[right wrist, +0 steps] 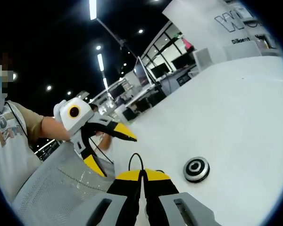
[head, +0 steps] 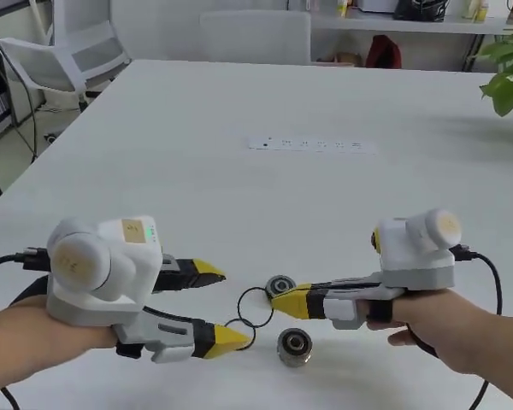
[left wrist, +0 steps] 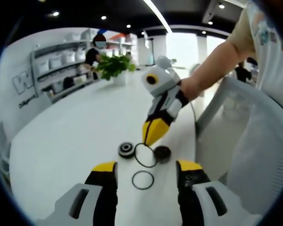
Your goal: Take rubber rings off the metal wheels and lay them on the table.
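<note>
**Head view.**
- Right gripper (head: 279,304): fingers closed on the rim of the held ring (head: 253,306). The hand was low and the gripper about level, pointing toward the left gripper.
- Held ring: stood out ahead of the closed tips and was off both wheels. Whether it touched the table (head: 265,188) could not be told.
- Left gripper (head: 220,305): fingers wide apart, gripping nothing.
- Loose ring (head: 239,333): flat on the table, just beside the left gripper's nearer fingertip.
- Far wheel (head: 280,284): just beyond the right tips.
- Near wheel (head: 294,345): on the person's side of the right tips.

**Left gripper view.**
- Loose ring (left wrist: 143,180): lay between the spread fingers.
- Held ring (left wrist: 146,155): hung from the right gripper's tips (left wrist: 152,135), just past the loose ring and between the two wheels.

**Right gripper view.**
- Right gripper (right wrist: 141,175): tips pressed together, with the held ring (right wrist: 135,161) rising as a narrow loop from between them.
- Far wheel (right wrist: 196,169): to the right of the tips.
- Left gripper (right wrist: 114,153): stood beyond the tips, fingers apart.

**Judgement.** The right hand has the ring to lay down, and bare table lies just under its tips, so lowering and parting the fingers should do it.
</note>
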{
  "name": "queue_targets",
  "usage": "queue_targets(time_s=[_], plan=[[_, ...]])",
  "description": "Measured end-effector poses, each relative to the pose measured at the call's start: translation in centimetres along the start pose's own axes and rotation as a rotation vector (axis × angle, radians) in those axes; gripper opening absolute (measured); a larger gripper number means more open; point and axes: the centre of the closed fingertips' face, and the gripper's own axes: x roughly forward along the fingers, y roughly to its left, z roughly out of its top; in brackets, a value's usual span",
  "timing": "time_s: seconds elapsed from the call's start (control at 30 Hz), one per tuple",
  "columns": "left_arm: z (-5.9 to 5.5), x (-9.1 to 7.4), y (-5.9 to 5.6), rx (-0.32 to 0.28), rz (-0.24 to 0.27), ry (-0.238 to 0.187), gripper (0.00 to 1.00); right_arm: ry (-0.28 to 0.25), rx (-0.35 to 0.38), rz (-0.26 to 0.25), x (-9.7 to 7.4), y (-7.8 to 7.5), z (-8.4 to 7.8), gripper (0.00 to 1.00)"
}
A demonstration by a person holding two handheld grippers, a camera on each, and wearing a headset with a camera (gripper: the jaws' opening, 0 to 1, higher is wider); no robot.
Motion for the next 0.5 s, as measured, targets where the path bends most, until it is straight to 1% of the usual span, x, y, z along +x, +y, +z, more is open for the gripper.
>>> queue_targets(time_s=[0.27,0.43,0.5], plan=[[-0.7,-0.9,0.8,-0.014,0.028,0.004,0.51,0.033,0.019,0.000,1.1,-0.6,-0.4,0.00],[-1.1,-1.2,1.2,-0.018,0.040,0.010,0.52,0.066,0.043,-0.015,1.7,-0.8,-1.2,0.00],[-1.3,-1.3,1.3,-0.023,0.046,0.010,0.52,0.089,0.059,-0.032,1.8,-1.2,-1.6,0.00]])
